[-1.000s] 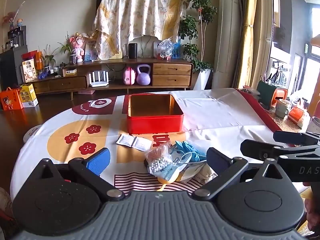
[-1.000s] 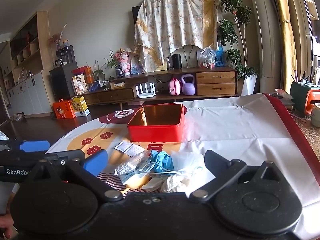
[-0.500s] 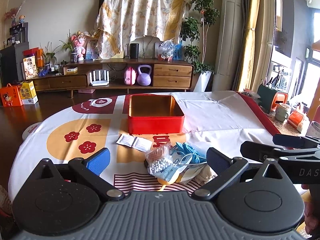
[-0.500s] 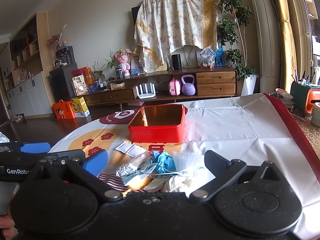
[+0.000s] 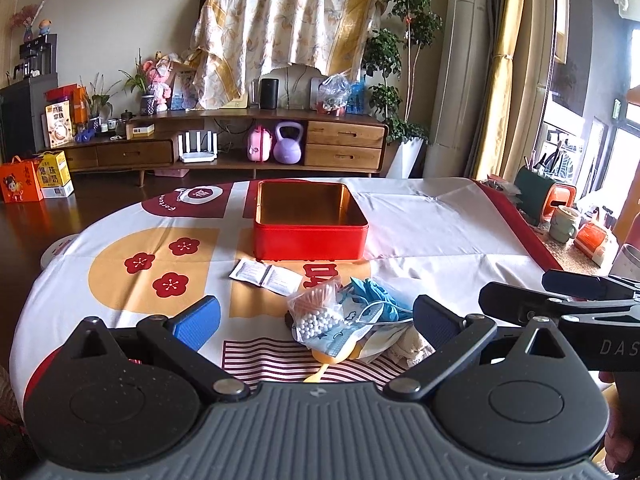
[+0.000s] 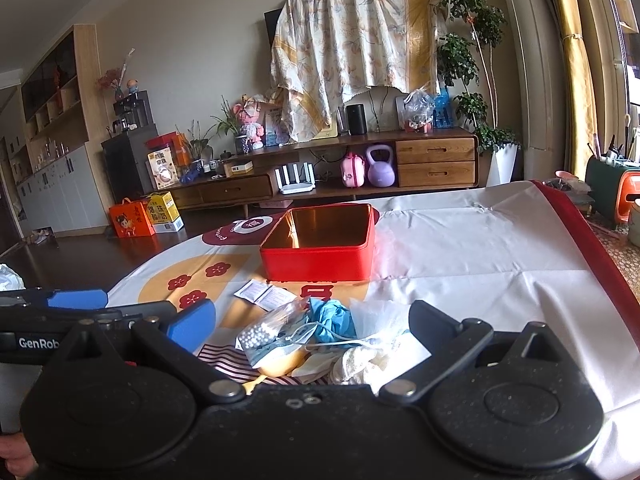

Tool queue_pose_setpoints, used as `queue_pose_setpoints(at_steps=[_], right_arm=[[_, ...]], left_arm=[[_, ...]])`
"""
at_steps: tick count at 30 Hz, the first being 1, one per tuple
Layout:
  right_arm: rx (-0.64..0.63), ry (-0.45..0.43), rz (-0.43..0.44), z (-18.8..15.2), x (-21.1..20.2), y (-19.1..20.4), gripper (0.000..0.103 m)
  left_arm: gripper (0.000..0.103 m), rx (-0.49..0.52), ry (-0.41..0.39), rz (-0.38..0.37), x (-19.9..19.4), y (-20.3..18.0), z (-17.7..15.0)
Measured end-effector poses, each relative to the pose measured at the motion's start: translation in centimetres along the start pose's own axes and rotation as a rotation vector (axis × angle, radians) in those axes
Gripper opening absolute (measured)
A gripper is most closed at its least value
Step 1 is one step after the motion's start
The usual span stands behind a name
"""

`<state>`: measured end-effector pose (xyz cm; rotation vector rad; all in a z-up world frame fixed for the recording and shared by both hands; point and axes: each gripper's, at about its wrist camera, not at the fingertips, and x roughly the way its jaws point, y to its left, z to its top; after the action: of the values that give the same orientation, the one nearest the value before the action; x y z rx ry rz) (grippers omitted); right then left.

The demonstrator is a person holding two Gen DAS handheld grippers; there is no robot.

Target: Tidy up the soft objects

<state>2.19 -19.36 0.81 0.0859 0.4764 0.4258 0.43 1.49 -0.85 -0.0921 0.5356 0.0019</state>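
Observation:
A pile of soft items lies on the table's near part: a clear bag of cotton swabs (image 5: 316,312), blue gloves (image 5: 374,300), a face mask (image 5: 340,338), a cream cloth (image 5: 412,346) and a yellow piece (image 5: 328,356). The pile also shows in the right wrist view, with the gloves (image 6: 330,318) and the cloth (image 6: 360,362). An open, empty red tin (image 5: 310,220) stands behind it (image 6: 320,246). My left gripper (image 5: 316,320) is open, its fingers either side of the pile, just short of it. My right gripper (image 6: 312,324) is open likewise.
Two white sachets (image 5: 266,274) lie between the tin and the pile. The round table has a printed cloth (image 5: 160,256). A mug (image 5: 564,224) and orange items stand on a side surface at right. A TV cabinet (image 5: 240,144) is across the room.
Both views have shifted slightly; the grippers have risen a little and stay open over the pile. Nothing on the table has moved.

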Motion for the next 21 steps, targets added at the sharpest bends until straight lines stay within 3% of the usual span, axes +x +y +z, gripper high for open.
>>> queue_pose_setpoints(at_steps=[21], right_arm=[[0.004,-0.001,0.010,-0.36,0.30,-0.08,0.103]], left_arm=[[0.103,0.005,-0.016,0.014,-0.12,-0.57,-0.10]])
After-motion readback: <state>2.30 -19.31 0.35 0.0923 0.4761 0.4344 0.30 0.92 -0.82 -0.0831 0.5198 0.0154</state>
